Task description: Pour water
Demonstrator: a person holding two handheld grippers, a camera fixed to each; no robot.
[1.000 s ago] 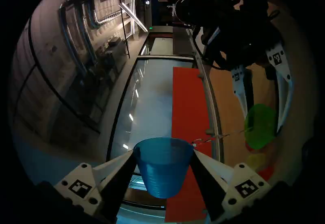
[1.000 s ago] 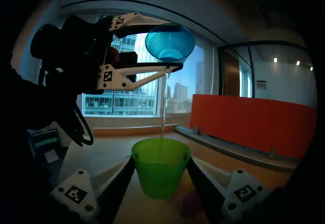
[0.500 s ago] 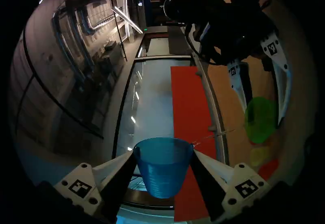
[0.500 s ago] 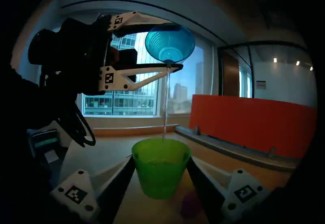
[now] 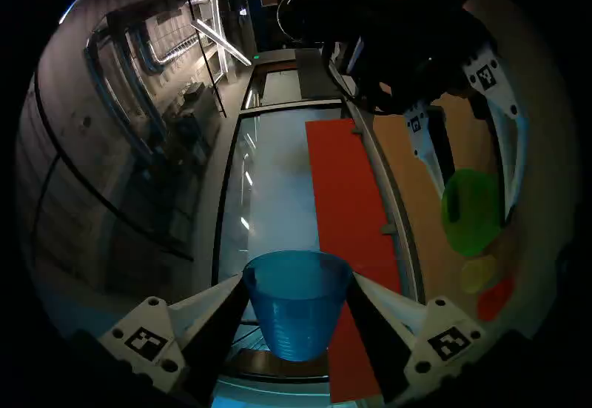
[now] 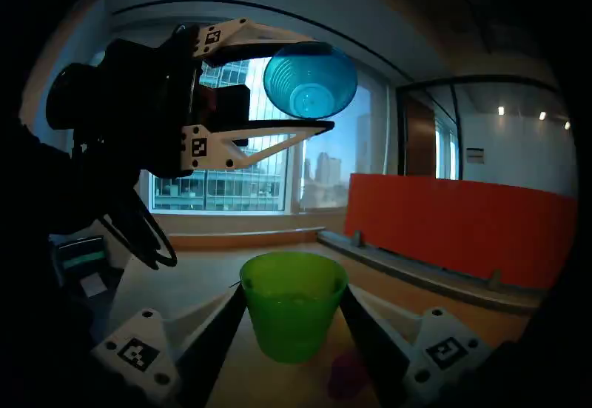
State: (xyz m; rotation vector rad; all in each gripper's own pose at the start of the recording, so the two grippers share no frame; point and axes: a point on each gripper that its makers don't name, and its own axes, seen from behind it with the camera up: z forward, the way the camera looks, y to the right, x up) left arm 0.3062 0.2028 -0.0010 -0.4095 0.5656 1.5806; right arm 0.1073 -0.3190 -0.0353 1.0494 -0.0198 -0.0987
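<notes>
In the left gripper view my left gripper point(image 5: 296, 301) is shut on a blue plastic cup point(image 5: 296, 304), tipped on its side. The right gripper view shows this blue cup point(image 6: 309, 81) above, its mouth facing me, held in the left gripper point(image 6: 296, 75); no water falls from it. My right gripper point(image 6: 293, 312) is shut on a green plastic cup point(image 6: 293, 306), upright above the wooden table point(image 6: 185, 275). The left gripper view has the green cup point(image 5: 471, 212) at the right, between the right gripper's white fingers point(image 5: 509, 134).
An orange partition point(image 6: 459, 226) runs along the table's far right side, with a metal rail point(image 6: 414, 275) at its foot. Large windows point(image 6: 222, 178) lie behind. A dark device with cables point(image 6: 81, 260) sits at the left. Small coloured discs point(image 5: 485, 289) lie on the table.
The thin stream of water from the blue cup into the green cup has stopped. The blue cup has turned slightly, so more of its inside faces the right gripper.
</notes>
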